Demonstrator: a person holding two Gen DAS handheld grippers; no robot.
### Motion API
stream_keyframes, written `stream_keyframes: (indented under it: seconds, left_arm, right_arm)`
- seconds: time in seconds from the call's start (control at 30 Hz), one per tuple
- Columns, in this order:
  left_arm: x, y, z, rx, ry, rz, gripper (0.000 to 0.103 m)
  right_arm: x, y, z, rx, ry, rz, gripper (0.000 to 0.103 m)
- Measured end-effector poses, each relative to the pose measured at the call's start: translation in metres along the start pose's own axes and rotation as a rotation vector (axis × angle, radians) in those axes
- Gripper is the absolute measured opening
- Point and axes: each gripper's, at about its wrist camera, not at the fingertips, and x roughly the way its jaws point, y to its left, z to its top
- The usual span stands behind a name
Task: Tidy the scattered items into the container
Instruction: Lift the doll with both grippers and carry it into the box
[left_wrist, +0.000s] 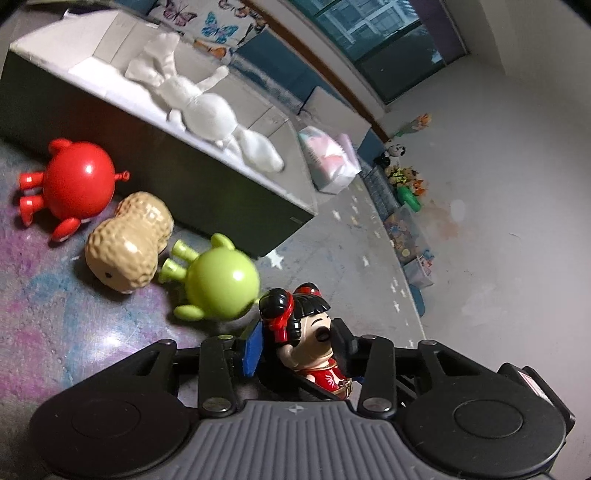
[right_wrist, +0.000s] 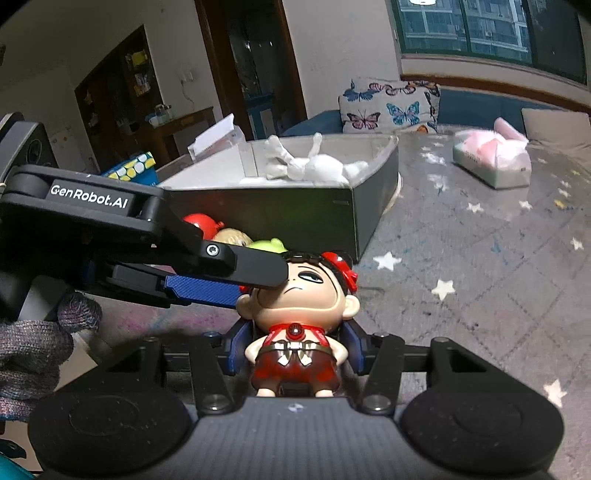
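Observation:
A doll with black hair, red bows and a red outfit (left_wrist: 314, 343) sits between my left gripper's (left_wrist: 299, 347) fingers, which are shut on it. In the right wrist view the same doll (right_wrist: 295, 317) stands between my right gripper's (right_wrist: 295, 347) blue pads, which close on its body, while the left gripper (right_wrist: 236, 275) reaches in from the left at its head. A red round toy (left_wrist: 74, 188), a peanut toy (left_wrist: 129, 243) and a green round toy (left_wrist: 218, 284) lie on the mat beside the dark open box (left_wrist: 207, 192). A white plush (left_wrist: 195, 107) lies inside the box.
A pink tissue pack (left_wrist: 328, 162) lies on the star-patterned mat (right_wrist: 461, 266) beyond the box. A butterfly cushion (right_wrist: 388, 107) and blue sofa stand at the back. Small toys (left_wrist: 406, 181) line the wall. A gloved hand (right_wrist: 29, 354) holds the left gripper.

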Motion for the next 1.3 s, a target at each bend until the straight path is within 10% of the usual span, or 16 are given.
stream_keyframes:
  seconds: [0.7, 1.3]
  left_arm:
    - [-0.033, -0.023, 0.101, 0.094, -0.228, 0.010, 0.043]
    - [0.029, 0.042, 0.153, -0.058, -0.116, 0.077, 0.043]
  right_arm:
    - [0.025, 0.021, 0.119, -0.161, -0.163, 0.008, 0.052]
    - [0.126, 0.001, 0.146, -0.130, 0.035, -0.020, 0.052]
